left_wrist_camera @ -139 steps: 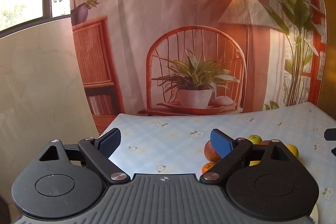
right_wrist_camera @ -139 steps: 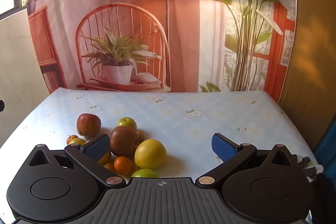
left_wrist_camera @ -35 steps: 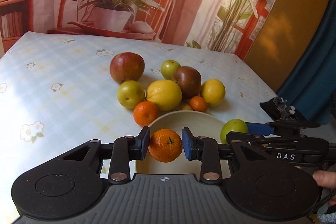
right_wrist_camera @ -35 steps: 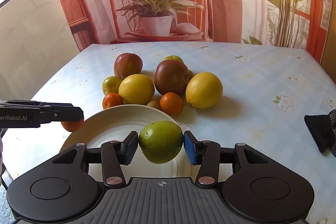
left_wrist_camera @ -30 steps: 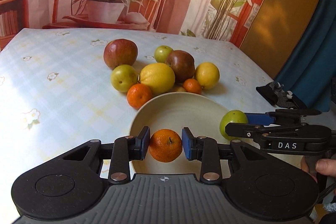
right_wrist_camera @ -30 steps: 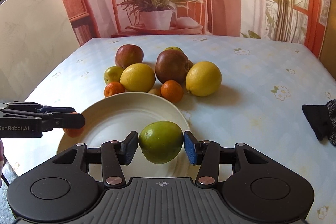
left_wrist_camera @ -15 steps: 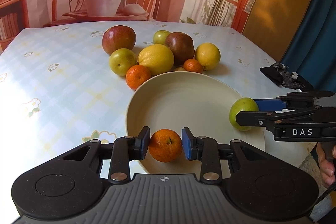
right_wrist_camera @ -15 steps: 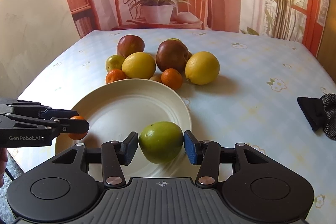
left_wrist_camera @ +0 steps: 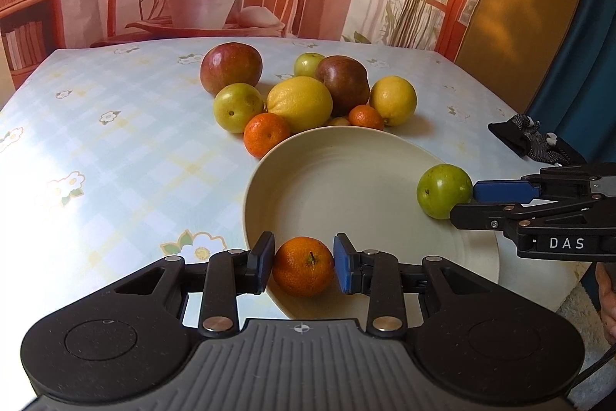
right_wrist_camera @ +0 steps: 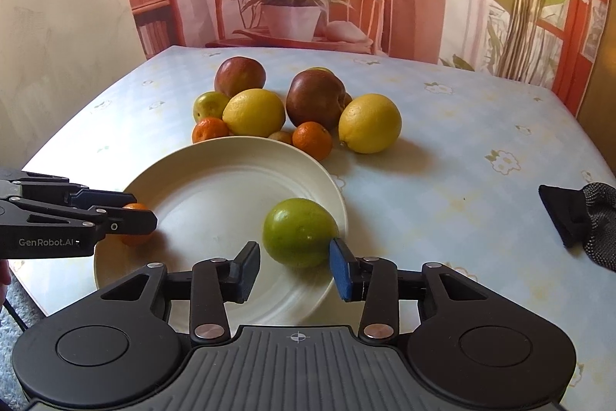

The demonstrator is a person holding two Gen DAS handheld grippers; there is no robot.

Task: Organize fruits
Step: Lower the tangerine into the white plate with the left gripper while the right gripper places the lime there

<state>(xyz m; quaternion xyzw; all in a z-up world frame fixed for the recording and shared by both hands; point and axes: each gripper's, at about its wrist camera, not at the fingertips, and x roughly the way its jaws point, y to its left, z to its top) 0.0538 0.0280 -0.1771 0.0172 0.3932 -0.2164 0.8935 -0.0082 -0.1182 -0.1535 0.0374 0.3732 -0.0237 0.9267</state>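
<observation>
At lower centre, the left gripper (left_wrist_camera: 304,262) is clasping a mandarin (left_wrist_camera: 303,266) over the plate (left_wrist_camera: 346,172). The right gripper (right_wrist_camera: 294,270) is closing, its pads not gripping the green fruit (right_wrist_camera: 300,233) lying on the plate.

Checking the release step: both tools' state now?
left tool: shut on the orange.
right tool: jaws closing, green fruit between them, not gripped.

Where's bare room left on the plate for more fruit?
The middle and far half of the cream round plate lie bare, between the small orange mandarin and green round fruit. Beyond its far rim, the fruit pile crowds close.
</observation>
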